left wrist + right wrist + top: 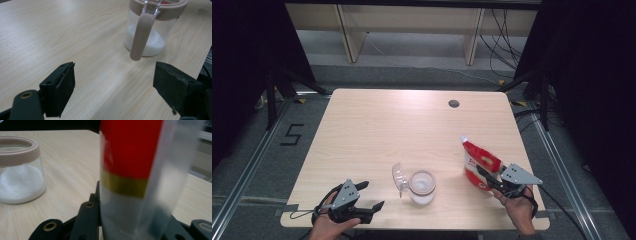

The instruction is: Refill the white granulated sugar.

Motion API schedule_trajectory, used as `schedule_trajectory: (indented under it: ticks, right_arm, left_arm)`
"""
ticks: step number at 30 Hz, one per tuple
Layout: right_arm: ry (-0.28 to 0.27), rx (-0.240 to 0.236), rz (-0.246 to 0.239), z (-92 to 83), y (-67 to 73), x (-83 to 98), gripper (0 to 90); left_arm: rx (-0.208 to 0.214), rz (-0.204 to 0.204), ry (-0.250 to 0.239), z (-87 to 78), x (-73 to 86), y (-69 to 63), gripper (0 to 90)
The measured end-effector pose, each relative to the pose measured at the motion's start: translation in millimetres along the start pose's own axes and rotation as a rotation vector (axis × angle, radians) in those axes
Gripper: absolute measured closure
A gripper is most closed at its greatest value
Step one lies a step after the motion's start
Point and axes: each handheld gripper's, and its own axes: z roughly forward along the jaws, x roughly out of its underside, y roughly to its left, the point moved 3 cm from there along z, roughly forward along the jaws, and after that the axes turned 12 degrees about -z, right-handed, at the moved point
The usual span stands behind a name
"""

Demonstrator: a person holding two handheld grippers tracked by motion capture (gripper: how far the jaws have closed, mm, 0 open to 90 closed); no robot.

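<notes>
**Pouch gripped at right, jar standing open at mid-table**

Pale wood-grain laminate covers the table (362,135), a rounded-corner slab with a small dark round grommet (454,103) near its far edge. Toward the near edge stands a clear, squat, round jar (422,187) with a smooth beige collar around its mouth. White granular powder lies in its bottom, heaped slightly in the middle as the left gripper view shows. A transparent hinged lid (398,176) stands flipped up on the jar's left side, and a beige strap-like tab hangs down the jar wall below the hinge.

The left gripper (371,196) hovers near the table's front-left corner, held in the person's left hand (329,227). Its two black jaws stand wide apart with nothing between them; their inner faces carry flat, matte rubbery pads (65,90), a little frayed at the edges. The jar sits a short way beyond the jaws, apart from them.

The right gripper (486,176), in the person's right hand (518,210), is closed on a glossy plastic pouch (479,165), clamped near its lower part. The pouch is red with a yellow band and a white, translucent lower section, and it stands tilted, its white top corner pointing up and to the left. It sits to the right of the jar, not touching it.
</notes>
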Motion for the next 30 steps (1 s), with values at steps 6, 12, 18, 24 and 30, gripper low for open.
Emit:
schedule_trajectory:
  ticks: [6,12,18,24,30]
  right_arm:
    - [-0.001,0.025,0.007,-6.1,-1.9,5.3,73.4]
    - [0.013,0.022,0.024,-8.5,-0.8,5.9,70.5]
    - [0.031,0.042,0.066,-13.1,1.2,4.1,59.0]
    - [0.029,0.081,0.153,-27.8,4.8,1.3,44.9]
    - [0.056,0.093,0.154,-37.9,9.7,2.3,38.9]
  left_arm:
    - [-0.003,-0.024,-0.002,0.0,0.8,-1.2,17.4]
    - [-0.007,-0.018,0.002,-0.2,0.9,0.0,17.4]
    - [-0.007,-0.002,0.003,-0.7,0.4,0.8,17.4]
    - [-0.005,0.003,0.004,-0.3,-0.1,1.5,17.3]
    - [-0.008,-0.038,-0.002,0.6,0.9,-0.2,17.3]
